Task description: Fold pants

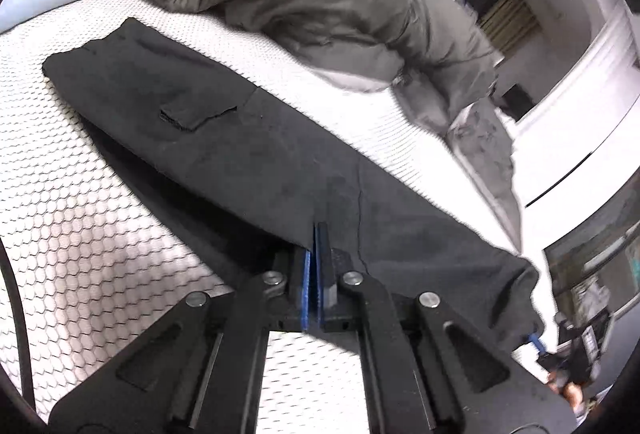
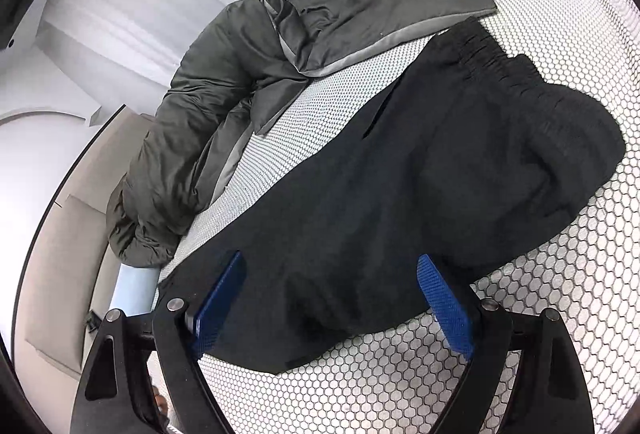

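On honeycomb mattress (image 1: 80,234) — black pants (image 1: 224,138); left fingers (image 1: 316,234) clamped on edge, right fingers (image 2: 444,298) apart astride leg end.

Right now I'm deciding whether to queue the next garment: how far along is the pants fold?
Done: the black pants lie lengthwise on the honeycomb mattress cover, legs apparently stacked. In hand: the left gripper is shut at the fabric's near edge; the right gripper is open, with cloth between its pads. Left: no crosswise fold yet, the waistband lies far off.
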Tool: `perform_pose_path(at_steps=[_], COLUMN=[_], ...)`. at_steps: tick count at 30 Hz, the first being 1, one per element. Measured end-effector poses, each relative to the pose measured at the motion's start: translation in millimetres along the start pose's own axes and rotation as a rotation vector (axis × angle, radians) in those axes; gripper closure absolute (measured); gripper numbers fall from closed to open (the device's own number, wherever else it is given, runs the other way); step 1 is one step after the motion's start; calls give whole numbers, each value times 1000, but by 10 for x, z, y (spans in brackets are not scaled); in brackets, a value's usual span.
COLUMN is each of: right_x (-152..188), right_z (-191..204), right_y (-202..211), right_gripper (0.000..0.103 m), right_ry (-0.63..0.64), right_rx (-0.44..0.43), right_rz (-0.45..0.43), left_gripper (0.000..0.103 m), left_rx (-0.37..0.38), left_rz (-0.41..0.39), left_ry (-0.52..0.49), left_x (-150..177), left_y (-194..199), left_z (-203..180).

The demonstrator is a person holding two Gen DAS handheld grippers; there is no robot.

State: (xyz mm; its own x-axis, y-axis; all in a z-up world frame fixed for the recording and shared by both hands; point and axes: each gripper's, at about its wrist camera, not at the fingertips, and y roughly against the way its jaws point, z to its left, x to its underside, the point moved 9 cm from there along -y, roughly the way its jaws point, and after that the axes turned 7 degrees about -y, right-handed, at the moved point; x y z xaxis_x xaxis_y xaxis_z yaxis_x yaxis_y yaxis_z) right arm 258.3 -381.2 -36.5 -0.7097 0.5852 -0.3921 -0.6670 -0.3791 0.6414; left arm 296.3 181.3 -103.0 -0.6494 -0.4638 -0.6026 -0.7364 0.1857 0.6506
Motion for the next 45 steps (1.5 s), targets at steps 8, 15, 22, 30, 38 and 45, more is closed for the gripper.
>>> perform_pose_path(at_steps=[8, 15, 22, 30, 38, 45], right_x=[-48, -199, -82, -156, -263, -234], right_z=[-101, -380, -618, -780, -947, -1401], right_y=[88, 413, 208, 106, 331, 344], right_gripper=[13, 14, 26, 99, 100, 65], right_ry=[-17, -80, -120, -180, -219, -320], right_rx=[11, -4, 4, 66, 50, 121], right_rz=[-7, -24, 87, 0, -55, -14], left_gripper=[102, 101, 101, 101, 100, 100], left_rx=[-52, -46, -63, -66, -53, -64], left_rz=[96, 93, 97, 97, 103, 99], left_ry=[60, 85, 85, 77, 79, 72], left_x=[212, 248, 207, 202, 195, 181], left_y=[-157, -48, -244, -310, -342, -335], left_z=[366, 418, 334, 296, 286, 304])
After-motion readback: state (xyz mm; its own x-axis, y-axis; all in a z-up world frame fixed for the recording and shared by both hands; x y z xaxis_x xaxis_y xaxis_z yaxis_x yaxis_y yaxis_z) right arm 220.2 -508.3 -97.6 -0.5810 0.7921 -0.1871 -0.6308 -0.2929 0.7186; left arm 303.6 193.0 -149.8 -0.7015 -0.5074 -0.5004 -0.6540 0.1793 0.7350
